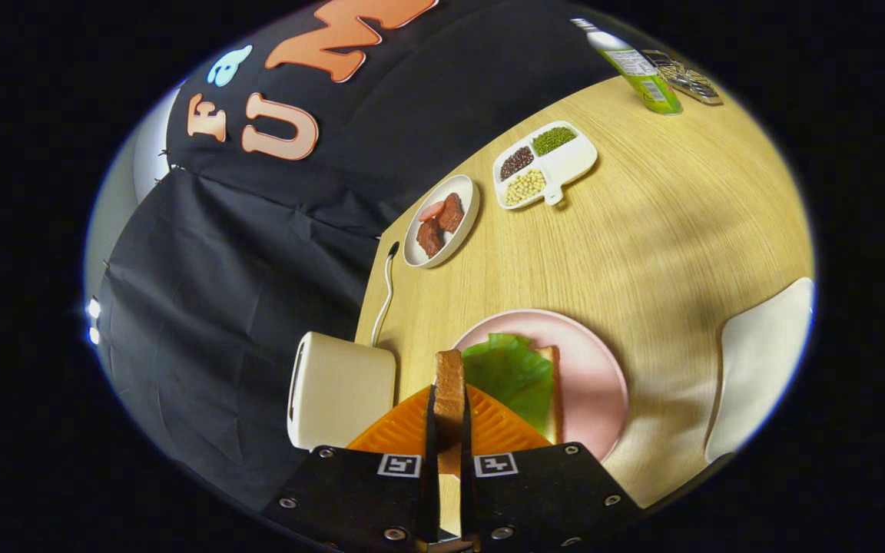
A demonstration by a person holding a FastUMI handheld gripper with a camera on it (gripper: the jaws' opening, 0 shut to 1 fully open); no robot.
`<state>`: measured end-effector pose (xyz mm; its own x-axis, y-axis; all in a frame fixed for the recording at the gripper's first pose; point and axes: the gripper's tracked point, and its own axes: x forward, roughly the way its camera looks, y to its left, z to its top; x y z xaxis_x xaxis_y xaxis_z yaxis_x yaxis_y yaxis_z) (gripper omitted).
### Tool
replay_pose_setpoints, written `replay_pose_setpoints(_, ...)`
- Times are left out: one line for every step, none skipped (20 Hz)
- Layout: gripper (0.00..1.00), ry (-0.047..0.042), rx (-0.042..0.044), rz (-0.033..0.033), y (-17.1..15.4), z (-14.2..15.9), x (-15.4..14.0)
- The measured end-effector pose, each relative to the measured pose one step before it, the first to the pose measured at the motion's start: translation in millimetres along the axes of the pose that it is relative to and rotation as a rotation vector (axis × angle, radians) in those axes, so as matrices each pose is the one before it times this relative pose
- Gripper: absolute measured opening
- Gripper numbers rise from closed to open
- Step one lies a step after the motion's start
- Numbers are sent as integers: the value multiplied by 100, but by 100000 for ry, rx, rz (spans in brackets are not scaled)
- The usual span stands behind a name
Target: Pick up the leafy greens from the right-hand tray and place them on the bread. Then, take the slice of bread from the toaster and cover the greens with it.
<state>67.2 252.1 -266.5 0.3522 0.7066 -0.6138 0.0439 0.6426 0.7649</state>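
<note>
1. The toaster (341, 390) stands on the wooden worktop (665, 230), just left of the fingers, with its white cord (386, 292) running away from it toward the booth wall.
2. The hand-held gripper (449, 415) has its two fingers drawn close together, pinching a slice of bread (449, 395) edge-on between them; the slice stands upright and reaches out a little past the fingertips.
3. Beyond and right of the fingers sits a pink plate (592, 361) carrying a second slice of bread (554, 384), with the leafy greens (512, 372) lying flat on top of it. The held slice is just beside the left edge of the greens; whether it touches them cannot be told.
4. Farther back on the worktop, a small white dish (468, 223) holds dark brown pieces and a pink one.
5. To its right is a divided white tray (577, 161) with dark, green and pale beans in separate compartments.
6. A green-and-white bottle (634, 69) lies tilted near the far edge.
7. A white tray (761, 361) sits well apart to the right of the plate.
</note>
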Motion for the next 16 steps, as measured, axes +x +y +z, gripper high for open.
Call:
replay_pose_setpoints(11, -716, -1137, -1891, -726, 67, -12)
replay_pose_setpoints(11, 320, -1161, -1508, -605, -166, -109)
replay_pose_setpoints(11, -189, -525, -804, -352, 52, 78)
replay_pose_setpoints(11, -284, -694, -1215, -362, -156, 57)
replay_pose_setpoints(11, -458, -1567, -1557, -368, -38, 146)
replay_pose_setpoints(15, -92, -2106, -1379, -28, -192, 239)
replay_pose_setpoints(17, -356, -2422, -1596, -279, -21, 152)
replay_pose_setpoints(22, -459, -2155, -1615, -235, -42, 24)
replay_pose_setpoints(24, -730, -1763, -1750, -260, 80, -49)
replay_pose_setpoints(29, -343, -1939, -1585, -151, -89, -26)
replay_pose_setpoints(31, -258, -1812, -1712, -69, 26, -42)
replay_pose_setpoints(37, -110, -1814, -2152, -358, -59, -26)
replay_pose_setpoints(40, -700, -2113, -2052, -279, 75, -51)
replay_pose_setpoints(46, -672, -2442, -1347, 44, 32, -98)
replay_pose_setpoints(49, -1123, -2177, -952, 35, 192, -176)
replay_pose_setpoints(56, -981, -2056, -459, 156, 149, -210)
